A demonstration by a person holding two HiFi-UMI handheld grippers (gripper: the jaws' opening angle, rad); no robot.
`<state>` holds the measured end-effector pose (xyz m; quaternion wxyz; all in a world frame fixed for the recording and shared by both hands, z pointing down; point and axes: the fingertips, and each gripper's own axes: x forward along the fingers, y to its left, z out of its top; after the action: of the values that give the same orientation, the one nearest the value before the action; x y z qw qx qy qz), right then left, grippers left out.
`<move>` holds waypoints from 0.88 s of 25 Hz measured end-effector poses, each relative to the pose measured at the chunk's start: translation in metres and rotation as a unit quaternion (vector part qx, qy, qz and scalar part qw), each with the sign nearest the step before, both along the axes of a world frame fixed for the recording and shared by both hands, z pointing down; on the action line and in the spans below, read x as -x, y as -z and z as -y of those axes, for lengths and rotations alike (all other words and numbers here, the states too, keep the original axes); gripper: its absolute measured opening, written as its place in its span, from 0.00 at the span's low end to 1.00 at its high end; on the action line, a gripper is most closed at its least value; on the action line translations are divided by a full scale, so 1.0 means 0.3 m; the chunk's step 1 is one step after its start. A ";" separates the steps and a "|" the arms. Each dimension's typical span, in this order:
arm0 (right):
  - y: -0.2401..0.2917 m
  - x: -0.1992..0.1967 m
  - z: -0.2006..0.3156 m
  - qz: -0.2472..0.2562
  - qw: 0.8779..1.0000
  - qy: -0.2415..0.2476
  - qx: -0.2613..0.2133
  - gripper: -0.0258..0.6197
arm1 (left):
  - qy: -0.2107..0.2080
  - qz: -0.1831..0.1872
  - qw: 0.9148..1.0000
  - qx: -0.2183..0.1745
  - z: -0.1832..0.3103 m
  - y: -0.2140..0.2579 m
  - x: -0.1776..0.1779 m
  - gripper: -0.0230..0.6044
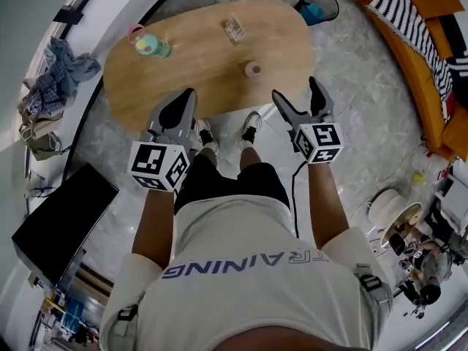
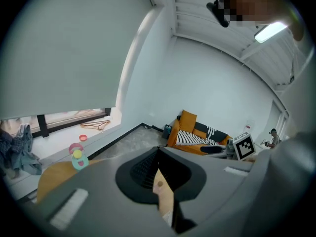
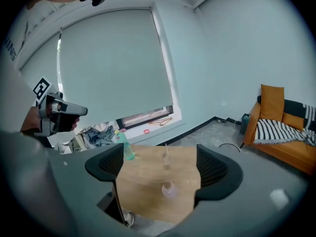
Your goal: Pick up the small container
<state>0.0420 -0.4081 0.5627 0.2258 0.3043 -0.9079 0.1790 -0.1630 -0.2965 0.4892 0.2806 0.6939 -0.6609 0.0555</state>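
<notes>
The small container, a pale pink pot, stands on the oval wooden table, near its front edge right of the middle. In the right gripper view the container shows low between the two jaws, some way ahead of them. My right gripper is open with nothing between its fingers, hanging just off the table's near edge, in front and right of the container. My left gripper is at the near edge to the left, shut and empty. In the left gripper view its pads meet at the tips.
A teal bottle stands at the table's far left, a small packet further back. The person's feet stand by the near edge. An orange sofa and a bin lie right, clothes left.
</notes>
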 end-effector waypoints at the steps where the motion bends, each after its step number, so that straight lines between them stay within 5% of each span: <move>1: -0.035 0.007 -0.001 -0.004 1.000 0.004 0.005 0.80 | 0.000 0.004 1.000 0.004 0.002 -0.021 0.003 0.04; 7: -0.242 0.025 -0.003 -0.024 0.999 0.032 0.035 0.90 | 0.001 0.013 1.000 0.019 0.045 -0.125 -0.010 0.04; 22: -0.984 0.182 0.081 -0.085 0.991 0.070 0.082 0.91 | -0.003 0.022 0.998 0.063 0.148 -0.457 -0.058 0.04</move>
<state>-0.0126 -0.4323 0.8577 0.3382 0.2348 -0.8866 0.2107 -0.1457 -0.3409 0.6263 0.3091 0.6754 -0.6599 0.1129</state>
